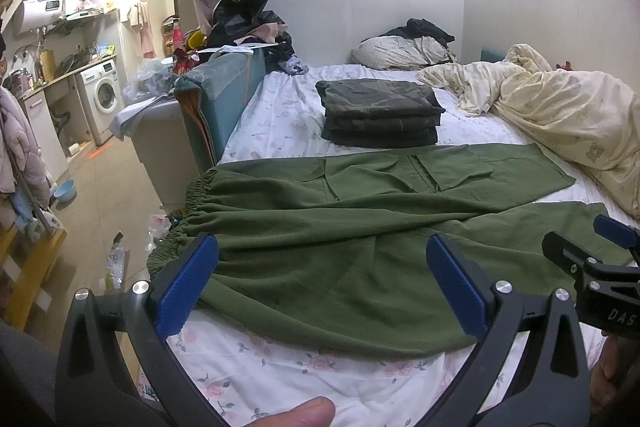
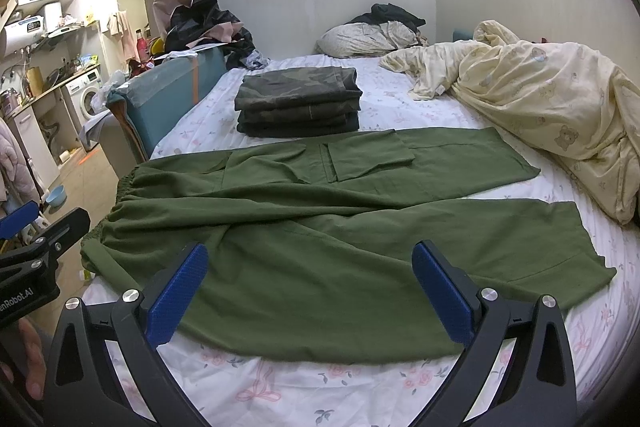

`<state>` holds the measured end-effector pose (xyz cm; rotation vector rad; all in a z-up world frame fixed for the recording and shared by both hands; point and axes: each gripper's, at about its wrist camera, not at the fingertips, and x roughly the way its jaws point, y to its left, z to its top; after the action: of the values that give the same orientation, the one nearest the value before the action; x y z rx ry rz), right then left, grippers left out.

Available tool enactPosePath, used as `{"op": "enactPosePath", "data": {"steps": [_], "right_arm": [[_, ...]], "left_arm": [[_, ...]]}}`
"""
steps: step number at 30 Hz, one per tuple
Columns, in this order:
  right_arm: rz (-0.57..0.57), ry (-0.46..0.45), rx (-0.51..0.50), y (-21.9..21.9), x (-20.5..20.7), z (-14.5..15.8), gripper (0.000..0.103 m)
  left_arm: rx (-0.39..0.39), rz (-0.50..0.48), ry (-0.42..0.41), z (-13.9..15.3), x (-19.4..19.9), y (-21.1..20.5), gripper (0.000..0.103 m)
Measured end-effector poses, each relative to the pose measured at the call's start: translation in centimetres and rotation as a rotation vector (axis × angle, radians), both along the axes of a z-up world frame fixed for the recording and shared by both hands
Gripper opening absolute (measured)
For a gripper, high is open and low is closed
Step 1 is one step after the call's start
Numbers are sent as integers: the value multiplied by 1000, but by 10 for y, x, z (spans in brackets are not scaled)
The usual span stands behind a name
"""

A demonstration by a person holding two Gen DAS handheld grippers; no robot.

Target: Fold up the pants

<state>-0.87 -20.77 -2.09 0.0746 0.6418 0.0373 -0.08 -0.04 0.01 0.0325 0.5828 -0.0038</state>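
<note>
Starting step: green pants (image 2: 320,235) lie spread flat across the bed (image 2: 360,387), legs apart, unfolded. Left gripper (image 1: 322,283) and right gripper (image 2: 310,291) hover over the near edge, fingers wide apart, empty. Next: likely pinch near leg, fold onto the far one.

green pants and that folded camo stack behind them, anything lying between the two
Nothing: only a narrow strip of bare floral sheet separates the green pants from the folded camo stack, clearest in the right wrist view.
</note>
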Motion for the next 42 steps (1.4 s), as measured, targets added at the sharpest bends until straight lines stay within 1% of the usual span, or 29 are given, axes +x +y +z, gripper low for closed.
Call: {"op": "enactPosePath", "data": {"steps": [42], "right_arm": [[2, 3, -7, 3, 0, -4, 103]], "left_arm": [[-4, 0, 1, 0, 0, 3, 102]]}}
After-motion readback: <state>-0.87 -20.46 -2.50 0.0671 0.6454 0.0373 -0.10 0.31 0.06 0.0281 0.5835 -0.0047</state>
